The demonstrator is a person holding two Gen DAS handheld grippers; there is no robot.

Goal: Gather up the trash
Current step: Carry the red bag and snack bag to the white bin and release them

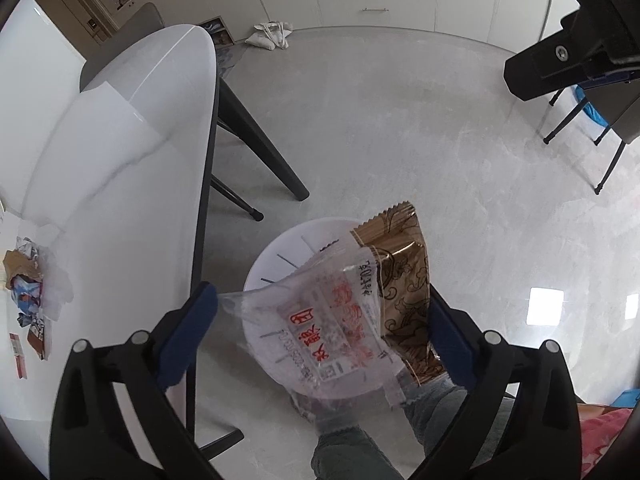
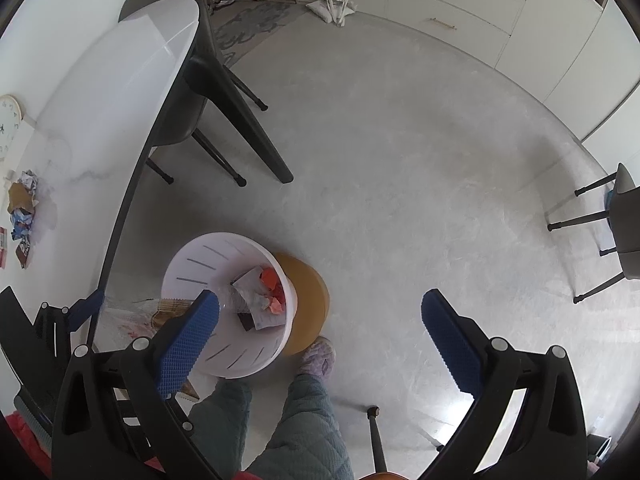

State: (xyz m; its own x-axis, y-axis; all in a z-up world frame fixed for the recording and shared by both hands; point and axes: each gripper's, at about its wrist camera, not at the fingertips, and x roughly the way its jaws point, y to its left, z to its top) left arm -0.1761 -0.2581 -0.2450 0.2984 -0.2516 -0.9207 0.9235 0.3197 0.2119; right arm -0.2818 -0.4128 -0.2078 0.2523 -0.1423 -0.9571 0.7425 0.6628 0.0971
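My left gripper is open, its blue pads wide apart, with a clear plastic wrapper with red print and a brown-gold wrapper loose between them, right above the white trash bin. In the right wrist view the bin stands on the floor beside the table and holds several scraps. My right gripper is open and empty above the floor, right of the bin. More trash lies on the white table; it also shows in the right wrist view.
The white marble table has dark legs. A round wooden stool stands beside the bin. The person's legs and slipper are below. A chair stands at right. White cabinets and a cloth bag are far off.
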